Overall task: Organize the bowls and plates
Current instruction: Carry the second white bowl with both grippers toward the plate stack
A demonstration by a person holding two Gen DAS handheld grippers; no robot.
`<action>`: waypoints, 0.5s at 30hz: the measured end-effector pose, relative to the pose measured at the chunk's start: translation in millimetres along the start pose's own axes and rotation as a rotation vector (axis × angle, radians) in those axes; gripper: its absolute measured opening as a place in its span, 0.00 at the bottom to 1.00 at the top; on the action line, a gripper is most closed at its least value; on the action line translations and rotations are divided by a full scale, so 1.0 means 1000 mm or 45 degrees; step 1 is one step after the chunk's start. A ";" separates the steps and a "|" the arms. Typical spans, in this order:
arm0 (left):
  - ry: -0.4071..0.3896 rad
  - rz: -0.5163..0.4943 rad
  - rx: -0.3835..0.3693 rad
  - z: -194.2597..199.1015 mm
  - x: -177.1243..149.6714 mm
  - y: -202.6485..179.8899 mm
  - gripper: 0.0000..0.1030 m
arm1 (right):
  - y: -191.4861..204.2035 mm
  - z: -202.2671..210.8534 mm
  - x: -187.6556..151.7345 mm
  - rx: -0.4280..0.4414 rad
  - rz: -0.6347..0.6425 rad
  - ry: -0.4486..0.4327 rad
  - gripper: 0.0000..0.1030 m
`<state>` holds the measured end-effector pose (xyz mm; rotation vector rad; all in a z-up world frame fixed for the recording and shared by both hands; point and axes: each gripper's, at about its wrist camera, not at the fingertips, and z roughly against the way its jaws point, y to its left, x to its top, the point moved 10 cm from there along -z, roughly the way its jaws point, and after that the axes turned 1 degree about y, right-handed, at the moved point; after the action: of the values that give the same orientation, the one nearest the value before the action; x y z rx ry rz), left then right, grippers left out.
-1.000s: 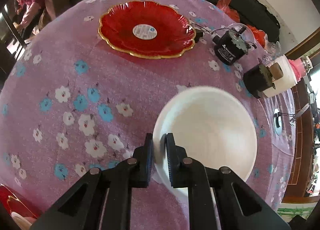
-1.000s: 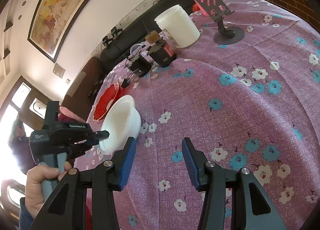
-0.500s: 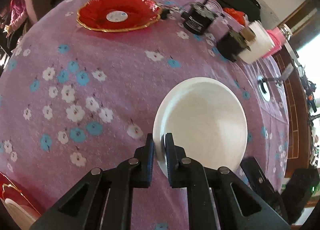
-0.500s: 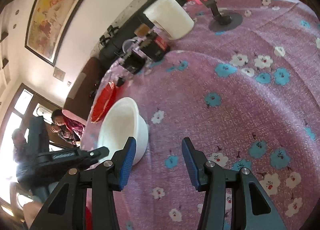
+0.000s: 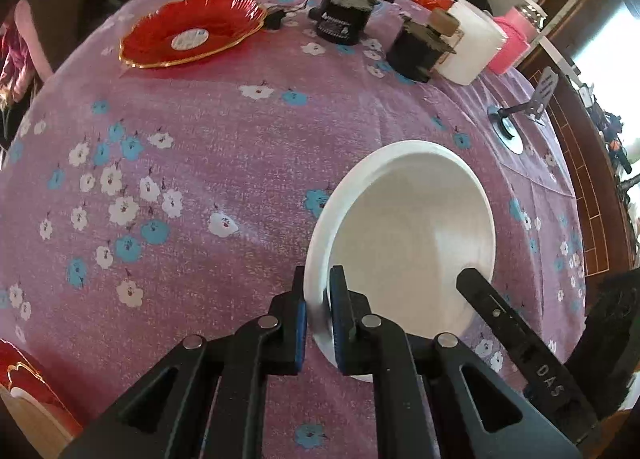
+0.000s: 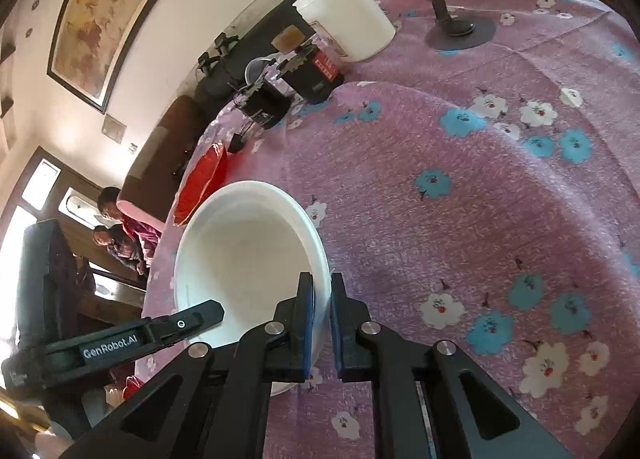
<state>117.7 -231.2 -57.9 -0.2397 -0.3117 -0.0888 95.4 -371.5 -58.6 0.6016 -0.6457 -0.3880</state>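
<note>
While the left claw [image 5: 318, 307] pinches the white bowl's [image 5: 412, 235] near rim, the right claw [image 6: 318, 309] clamps its opposite rim.

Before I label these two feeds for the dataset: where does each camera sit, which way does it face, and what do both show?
Left wrist: rides the left gripper, looking along its fingers across the purple floral tablecloth toward the red scalloped plate; the right gripper's finger shows lower right.
Right wrist: rides the right gripper, facing the framed painting; the left gripper shows lower left.
Shared: the round white bowl, clamped at its rim by both grippers; the white plastic tub.
</note>
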 end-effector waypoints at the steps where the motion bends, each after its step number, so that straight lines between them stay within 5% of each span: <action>1: -0.012 -0.003 -0.005 0.003 -0.001 -0.002 0.09 | 0.000 0.002 0.000 0.002 -0.002 -0.003 0.09; 15: -0.290 -0.063 0.022 0.053 -0.012 0.001 0.11 | 0.037 0.040 -0.007 0.047 0.128 -0.054 0.09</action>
<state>90.7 -216.9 -13.2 -0.2254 -0.5451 -0.1079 70.0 -355.7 -12.8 0.5947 -0.7219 -0.2959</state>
